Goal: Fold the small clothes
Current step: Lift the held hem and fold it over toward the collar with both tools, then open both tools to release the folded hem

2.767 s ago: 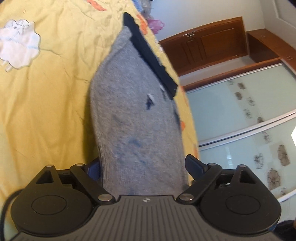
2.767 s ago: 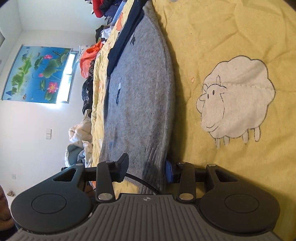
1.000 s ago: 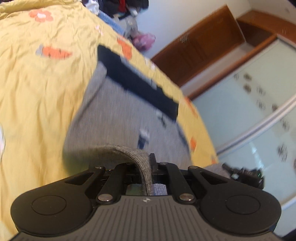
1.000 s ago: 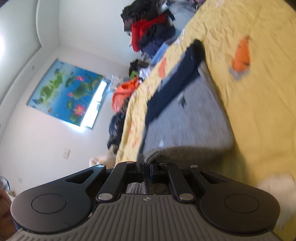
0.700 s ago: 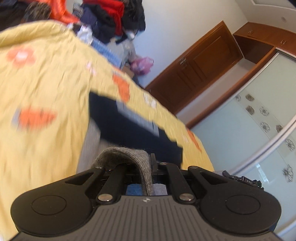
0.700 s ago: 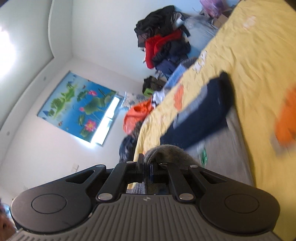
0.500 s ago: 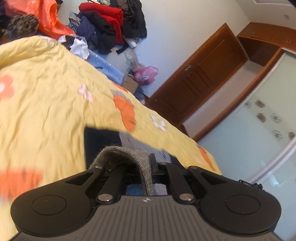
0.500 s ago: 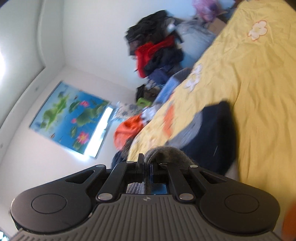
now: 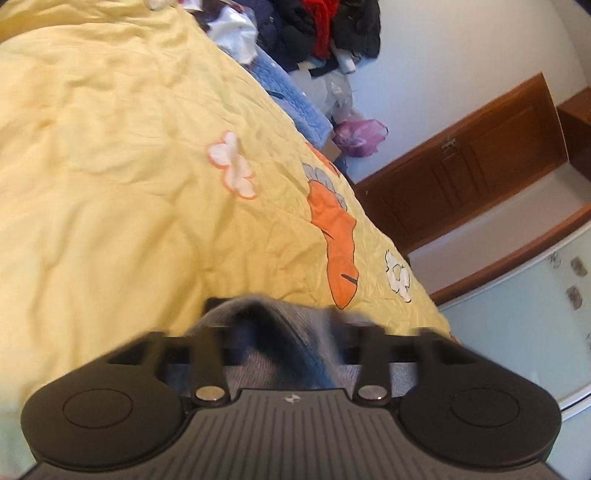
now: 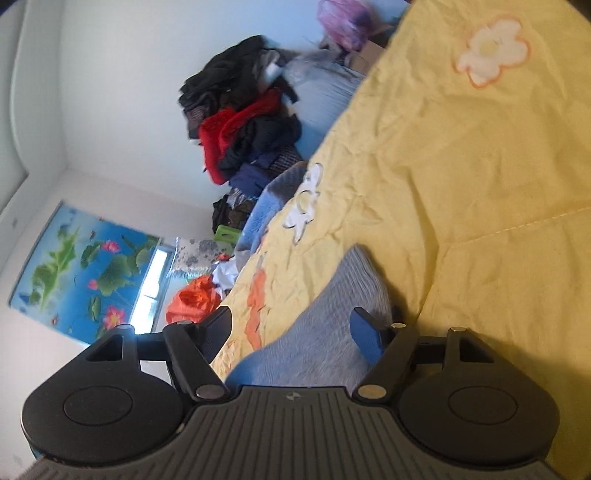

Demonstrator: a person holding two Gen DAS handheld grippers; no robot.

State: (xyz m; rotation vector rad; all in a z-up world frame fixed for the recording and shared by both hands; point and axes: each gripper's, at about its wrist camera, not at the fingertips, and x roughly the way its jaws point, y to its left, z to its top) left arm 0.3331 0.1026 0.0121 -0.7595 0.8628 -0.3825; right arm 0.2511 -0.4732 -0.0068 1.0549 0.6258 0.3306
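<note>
On my left wrist camera, the left gripper (image 9: 284, 332) has its jaws spreading apart, the motion smearing both fingers. The grey knitted garment (image 9: 291, 350) sits humped up between them, loose now rather than pinched, its folded edge rising just ahead of the jaws and resting on the yellow bedspread (image 9: 110, 184). Beyond the jaws the spread carries an orange carrot print (image 9: 338, 240) and a white flower print (image 9: 232, 166) further out to the left. Past the bed's far edge I see a pile of dark and red clothes (image 9: 321, 29) against the wall, a purple plastic bag (image 9: 360, 134) below it, and a wooden door (image 9: 461, 166) out to the right.

On my right wrist camera, the right gripper (image 10: 291, 328) is likewise letting go, its jaws opening with clear gaps on both sides of the cloth. The same grey garment (image 10: 332, 332) lies between them on the bedspread (image 10: 480, 184), its rounded end reaching a little ahead of the fingers; the blue pad (image 10: 364, 338) of the right-hand finger stands just beside the fabric, and I cannot tell if it brushes it. Left of the jaws, beyond the bed's edge, are an orange bag (image 10: 192, 301), a lotus picture (image 10: 85, 266) on the wall, and the clothes heap (image 10: 243, 125) further ahead. A white flower print (image 10: 491, 61) sits far ahead to the right.
</note>
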